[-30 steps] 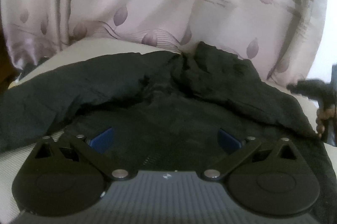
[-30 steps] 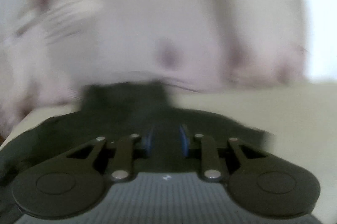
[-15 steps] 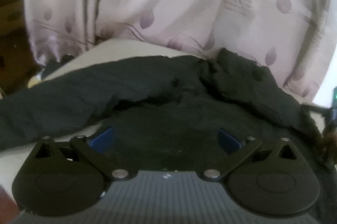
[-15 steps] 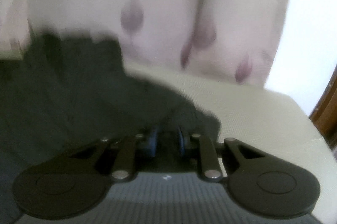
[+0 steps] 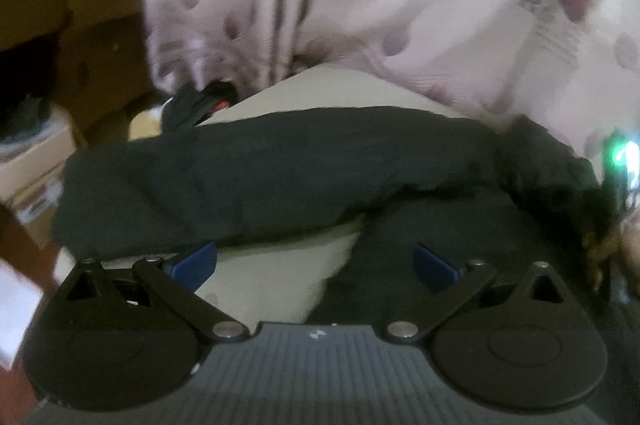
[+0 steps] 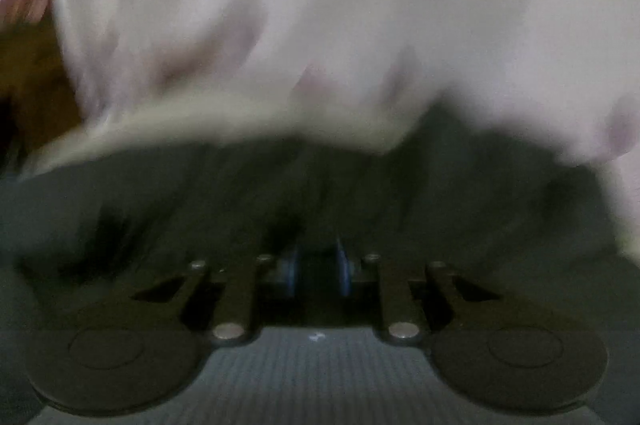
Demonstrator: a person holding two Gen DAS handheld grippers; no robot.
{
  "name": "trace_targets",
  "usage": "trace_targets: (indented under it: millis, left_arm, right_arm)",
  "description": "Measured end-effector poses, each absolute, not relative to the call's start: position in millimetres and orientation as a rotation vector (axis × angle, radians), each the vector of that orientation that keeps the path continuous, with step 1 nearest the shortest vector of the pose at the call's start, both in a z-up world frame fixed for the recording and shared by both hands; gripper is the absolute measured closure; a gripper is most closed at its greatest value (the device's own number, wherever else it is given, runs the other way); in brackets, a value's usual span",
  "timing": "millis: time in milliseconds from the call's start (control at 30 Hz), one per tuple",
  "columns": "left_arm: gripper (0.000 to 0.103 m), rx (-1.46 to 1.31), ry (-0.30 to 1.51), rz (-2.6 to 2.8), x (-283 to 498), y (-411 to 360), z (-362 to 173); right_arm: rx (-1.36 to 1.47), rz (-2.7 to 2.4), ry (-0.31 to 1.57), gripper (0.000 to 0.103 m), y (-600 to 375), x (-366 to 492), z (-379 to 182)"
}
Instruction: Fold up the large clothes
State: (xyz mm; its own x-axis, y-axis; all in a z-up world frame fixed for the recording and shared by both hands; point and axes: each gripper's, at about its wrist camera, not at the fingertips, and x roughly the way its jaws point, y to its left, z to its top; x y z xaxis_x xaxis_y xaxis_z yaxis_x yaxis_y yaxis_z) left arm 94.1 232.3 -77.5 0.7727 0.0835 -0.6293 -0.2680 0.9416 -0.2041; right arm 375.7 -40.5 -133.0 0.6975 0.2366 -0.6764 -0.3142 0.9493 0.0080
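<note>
A large black garment (image 5: pixel 280 177) lies spread on a beige padded surface (image 5: pixel 272 285), with one long sleeve stretched to the left. My left gripper (image 5: pixel 314 263) is open and empty, low over the surface at the garment's near edge, its blue pads (image 5: pixel 196 261) wide apart. My right gripper (image 6: pixel 318 267) is shut on a fold of the black garment (image 6: pixel 280 193); its view is heavily blurred. The right gripper also shows at the right edge of the left wrist view (image 5: pixel 616 185), with a green light.
A pale pink curtain (image 5: pixel 400 5) with purple leaf prints hangs behind the surface. Brown wooden furniture (image 5: pixel 80 25) and a cardboard box (image 5: pixel 36 165) stand at the left, beyond the surface's left edge. Small dark objects (image 5: pixel 200 101) lie by the far left corner.
My left gripper has swung left, bringing the sleeve, bare beige surface and the furniture into view. My right gripper, still shut on the cloth, has moved fast and now faces the garment and curtain.
</note>
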Motion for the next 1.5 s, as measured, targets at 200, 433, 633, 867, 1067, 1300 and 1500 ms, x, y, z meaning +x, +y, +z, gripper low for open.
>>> trace_targets:
  millis: [200, 433, 633, 867, 1067, 1300, 1500]
  left_arm:
    - [0.004, -0.41, 0.659, 0.243, 83, 280, -89]
    - [0.004, -0.678, 0.626, 0.337, 76, 335, -107]
    - [0.004, -0.679, 0.586, 0.359, 92, 345, -105]
    - [0.098, -0.615, 0.618, 0.322, 127, 350, -116]
    - [0.1, -0.522, 0.56, 0.346, 145, 339, -98]
    - [0.1, -0.323, 0.409, 0.272, 180, 276, -19]
    - [0.1, -0.218, 0.374, 0.148, 217, 194, 28]
  right_arm:
    - [0.1, 0.38, 0.557, 0.084, -63, 313, -86]
    - [-0.011, 0.491, 0.49, 0.083, -53, 212, -76]
    - [-0.012, 0.494, 0.495, 0.083, -60, 156, -75]
    - [0.095, 0.439, 0.475, 0.083, -82, 130, -63]
    - [0.111, 0.412, 0.469, 0.083, -93, 111, -61]
    - [0.205, 0.359, 0.438, 0.083, -123, 101, -58]
    - [0.298, 0.297, 0.402, 0.083, -160, 93, -57]
